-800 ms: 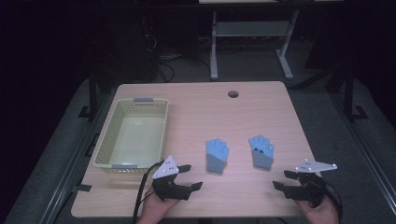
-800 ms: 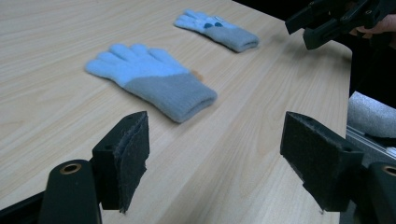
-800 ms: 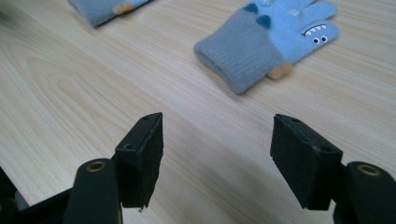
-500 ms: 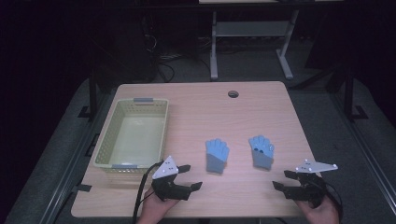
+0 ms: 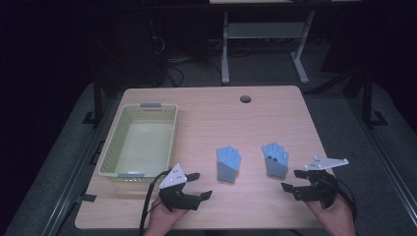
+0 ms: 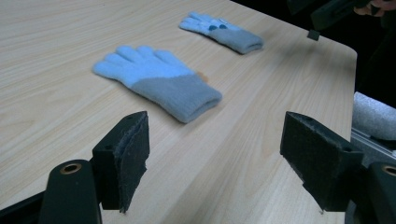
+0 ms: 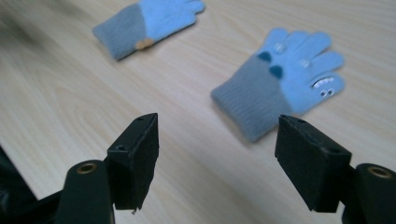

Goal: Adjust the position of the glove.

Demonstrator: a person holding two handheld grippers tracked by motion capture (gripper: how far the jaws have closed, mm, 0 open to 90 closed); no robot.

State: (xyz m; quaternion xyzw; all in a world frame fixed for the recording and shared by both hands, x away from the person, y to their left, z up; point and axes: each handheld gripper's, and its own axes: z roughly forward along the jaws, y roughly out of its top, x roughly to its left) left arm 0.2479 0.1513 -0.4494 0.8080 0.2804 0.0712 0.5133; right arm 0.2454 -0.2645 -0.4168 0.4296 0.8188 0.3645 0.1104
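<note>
Jaws, two pairs: left gripper (image 5: 194, 186) and right gripper (image 5: 293, 181) both spread wide, holding nothing, at the table's near edge.
One table (image 5: 206, 108), light wood, with a round hole (image 5: 245, 99) near its far edge.
One basket (image 5: 139, 139), pale yellow, at the table's left, nothing inside.
Two gloves, blue with grey cuffs, lying flat and apart: left glove (image 5: 228, 163) just ahead of the left gripper; right glove (image 5: 275, 159), bearing small face markings, just ahead of the right gripper.

My tabletop (image 5: 211, 113) is evenly lit from above while the room around it lies dark. My right tool's view blurs toward its far left corner; shadows stay soft.
</note>
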